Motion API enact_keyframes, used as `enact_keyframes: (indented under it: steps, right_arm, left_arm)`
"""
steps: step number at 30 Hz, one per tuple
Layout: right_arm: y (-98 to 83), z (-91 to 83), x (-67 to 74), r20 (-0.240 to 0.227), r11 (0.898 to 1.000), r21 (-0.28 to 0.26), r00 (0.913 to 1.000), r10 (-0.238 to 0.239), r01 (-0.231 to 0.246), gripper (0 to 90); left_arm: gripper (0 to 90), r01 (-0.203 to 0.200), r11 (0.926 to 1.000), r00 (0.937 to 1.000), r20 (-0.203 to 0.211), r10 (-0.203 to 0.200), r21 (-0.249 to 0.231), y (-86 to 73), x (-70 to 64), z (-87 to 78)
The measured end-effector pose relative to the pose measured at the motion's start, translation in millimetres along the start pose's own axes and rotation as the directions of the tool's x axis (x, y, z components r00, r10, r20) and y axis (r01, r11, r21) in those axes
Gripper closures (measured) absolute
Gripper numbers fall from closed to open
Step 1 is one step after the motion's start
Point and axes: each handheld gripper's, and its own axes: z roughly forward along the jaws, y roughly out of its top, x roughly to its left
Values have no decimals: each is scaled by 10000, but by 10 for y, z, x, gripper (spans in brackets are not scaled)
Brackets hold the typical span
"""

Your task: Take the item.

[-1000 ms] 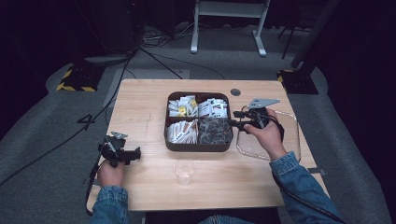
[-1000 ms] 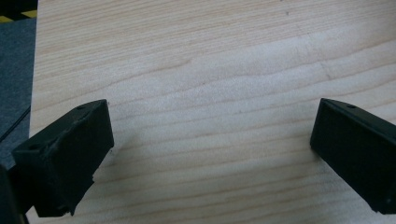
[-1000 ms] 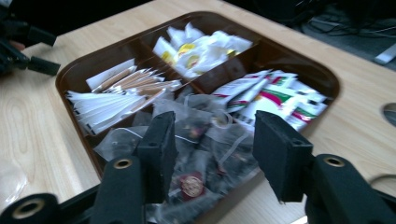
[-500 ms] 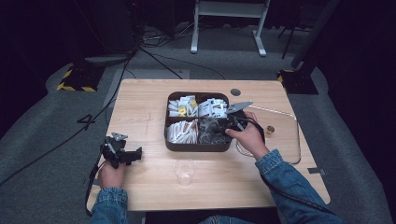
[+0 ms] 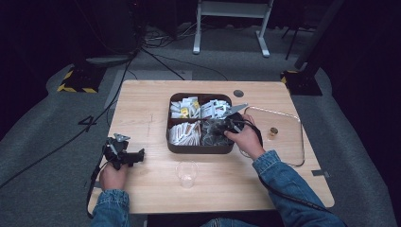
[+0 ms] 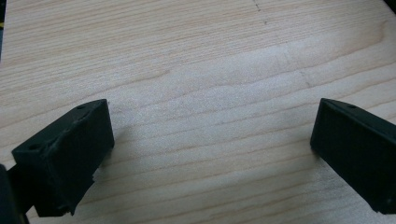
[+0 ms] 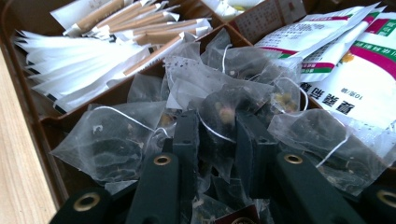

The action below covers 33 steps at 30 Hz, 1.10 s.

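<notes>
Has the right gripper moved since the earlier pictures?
Yes. The right gripper moved left from the tray's right rim into its tea-bag compartment, and its jaws have just been closing.

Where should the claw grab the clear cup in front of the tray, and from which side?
Take the clear cup by its rim wall, one jaw inside and one outside, coming from above: it stands upright, mouth up, with bare table around it.

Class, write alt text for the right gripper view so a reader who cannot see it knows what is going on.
The right gripper has just closed its two black jaws on a clear mesh tea bag in a heap of such bags inside one compartment of a brown divided tray. Paper-wrapped sticks fill the next compartment, and printed sachets lie at the right.
</notes>
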Motion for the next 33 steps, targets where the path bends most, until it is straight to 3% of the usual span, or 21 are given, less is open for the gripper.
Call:
enact_keyframes:
  steps: [10,21,33]
  right_arm:
    - [21,-153,1,-412,9974,-678,9989,213,-241,724]
    - [-6,-288,-22,-957,9858,-1462,9930,686,-822,731]
    - [29,-403,67,-812,9845,-1730,9966,161,-301,742]
  left_arm:
    - [0,2,10000,10000,0,-2,0,0,0,0]
    - [0,5,10000,10000,2,-5,1,0,0,0]
    - [0,8,10000,10000,4,-8,-1,0,0,0]
